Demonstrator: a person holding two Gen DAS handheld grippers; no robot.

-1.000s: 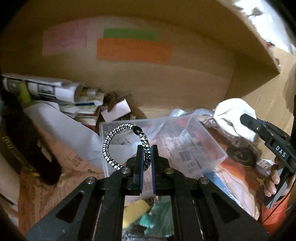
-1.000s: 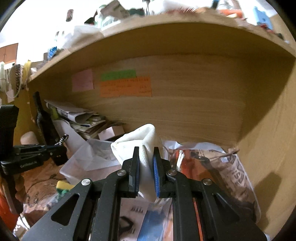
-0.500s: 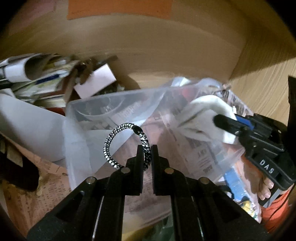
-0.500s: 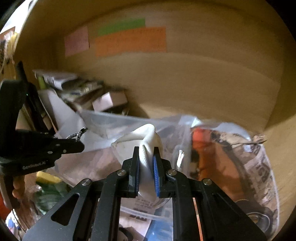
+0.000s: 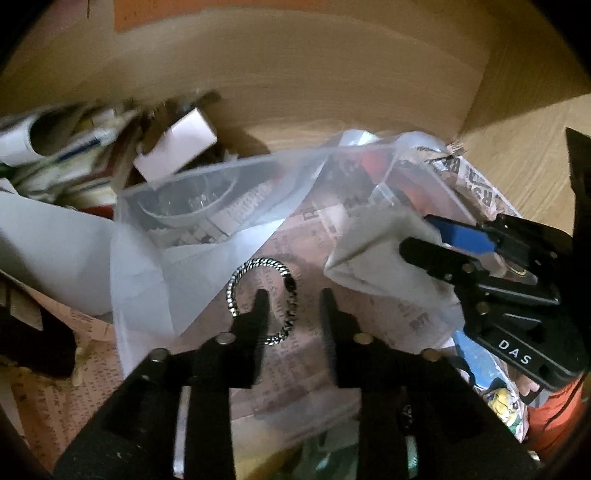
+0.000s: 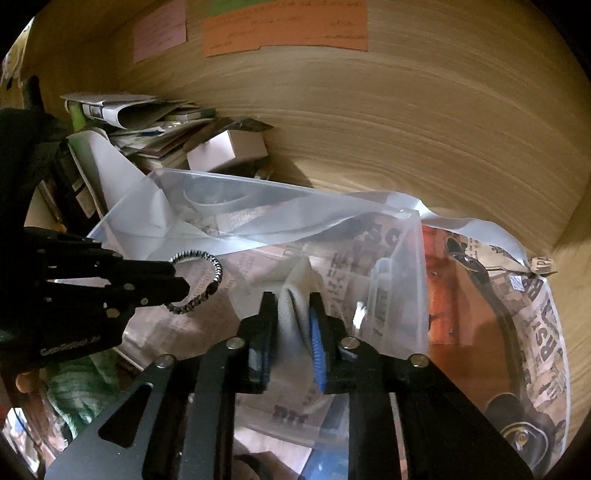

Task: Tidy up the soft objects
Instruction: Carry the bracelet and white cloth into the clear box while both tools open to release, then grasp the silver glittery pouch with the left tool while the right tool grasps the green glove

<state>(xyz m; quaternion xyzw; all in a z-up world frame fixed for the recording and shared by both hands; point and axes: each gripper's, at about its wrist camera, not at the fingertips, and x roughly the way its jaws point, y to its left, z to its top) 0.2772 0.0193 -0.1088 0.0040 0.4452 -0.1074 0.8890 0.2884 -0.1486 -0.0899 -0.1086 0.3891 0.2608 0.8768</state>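
A clear plastic bin (image 5: 229, 173) stands on the shelf, also in the right wrist view (image 6: 258, 192). My left gripper (image 5: 291, 295) is open over the bin; the black-and-white braided hair tie (image 5: 260, 301) hangs looped on its left finger, also seen from the right wrist (image 6: 199, 280). My right gripper (image 6: 291, 299) has its jaws parted around the white cloth (image 6: 299, 295), which sits loosely between them inside the bin. In the left wrist view the cloth (image 5: 373, 258) lies at the bin's right side with the right gripper (image 5: 424, 236) on it.
Newspaper (image 6: 517, 302) lines the shelf floor. A pile of papers and a small white box (image 6: 229, 147) sits at the back left. The wooden back wall carries an orange note (image 6: 288, 26) and a pink note (image 6: 159, 31). Green fabric (image 6: 77, 387) lies low left.
Both grippers have moved down into the bin. The left jaws have opened and the hair tie slipped onto the left finger. The right jaws have parted around the cloth.
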